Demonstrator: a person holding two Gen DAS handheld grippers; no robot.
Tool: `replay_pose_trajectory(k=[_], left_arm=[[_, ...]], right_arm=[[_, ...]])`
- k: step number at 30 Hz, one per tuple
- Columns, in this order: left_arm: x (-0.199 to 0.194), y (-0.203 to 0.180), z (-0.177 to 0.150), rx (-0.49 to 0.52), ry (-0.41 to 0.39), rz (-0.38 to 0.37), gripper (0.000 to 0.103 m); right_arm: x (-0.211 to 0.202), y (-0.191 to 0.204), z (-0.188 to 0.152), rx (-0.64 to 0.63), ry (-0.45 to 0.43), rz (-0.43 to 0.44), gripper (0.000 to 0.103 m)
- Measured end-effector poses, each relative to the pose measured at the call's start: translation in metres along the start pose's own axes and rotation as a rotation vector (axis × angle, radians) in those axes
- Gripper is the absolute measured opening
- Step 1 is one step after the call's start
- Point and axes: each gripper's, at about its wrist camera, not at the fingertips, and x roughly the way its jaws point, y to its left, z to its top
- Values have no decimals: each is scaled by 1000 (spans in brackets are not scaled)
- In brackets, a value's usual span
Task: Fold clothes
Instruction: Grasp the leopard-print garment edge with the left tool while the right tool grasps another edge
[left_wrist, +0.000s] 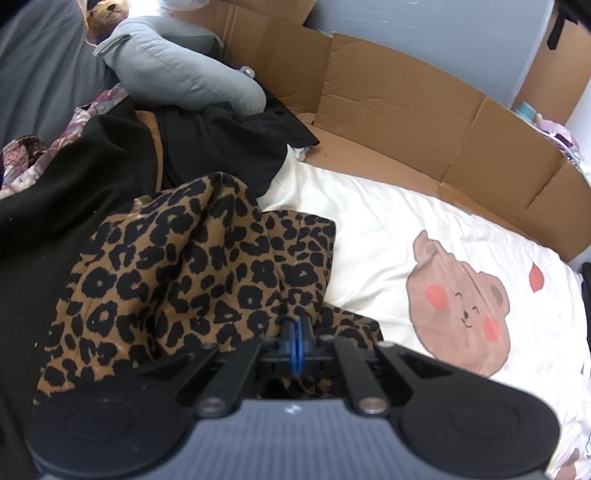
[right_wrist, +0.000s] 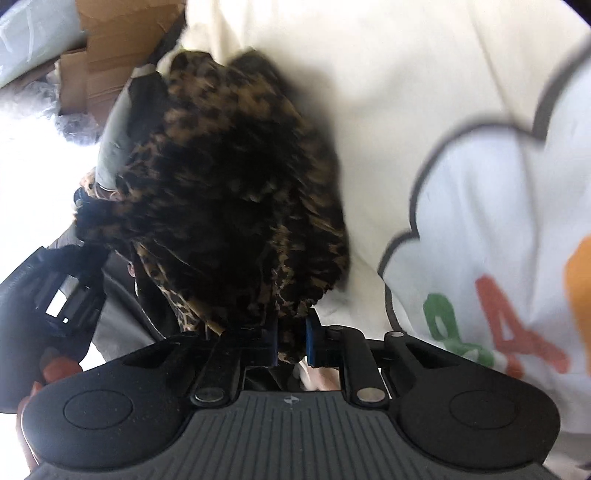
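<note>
Gripping the leopard-print garment (left_wrist: 192, 280), my left tool (left_wrist: 297, 332) had its blue pads pressed together with a fold of the fabric running in between them, the rest of the garment heaped on the cream bedsheet (left_wrist: 388, 221) beside its printed bear (left_wrist: 458, 302). My right tool (right_wrist: 291, 332) was clamped on another bunch of the same garment (right_wrist: 229, 192), which stood blurred above the pads, over a white cloud print with coloured letters (right_wrist: 491, 258). Behind the garment, in the left wrist view, lay a pile of black clothes (left_wrist: 92, 177), a grey plush toy (left_wrist: 181, 70) and a teddy bear (left_wrist: 107, 14). A flattened cardboard box (left_wrist: 388, 103) lined the far edge of the bed; I could see nothing inside it. In the right wrist view, fingers (right_wrist: 55, 369) gripped the other tool's handle at lower left.
</note>
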Motion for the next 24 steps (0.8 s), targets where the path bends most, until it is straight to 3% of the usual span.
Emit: replay_pose_trajectory(k=[10,15,18,24], left_arm=[[-18,-5,-3,-25,-26,-24,1],[-36,-14,-4,-30,-55,-75,1],[-43,-23,-7,-33,-60,-116,1],[-50,-45,-27,-59,-43,-194,1]], right_arm=[[-58,27,18,-216,-22,-78,8],[-117,30,27,-321,-44,-114,8],[-154,38,29,-488,-68,-176,8],[-219,43,46,-577,-128,-263,8]])
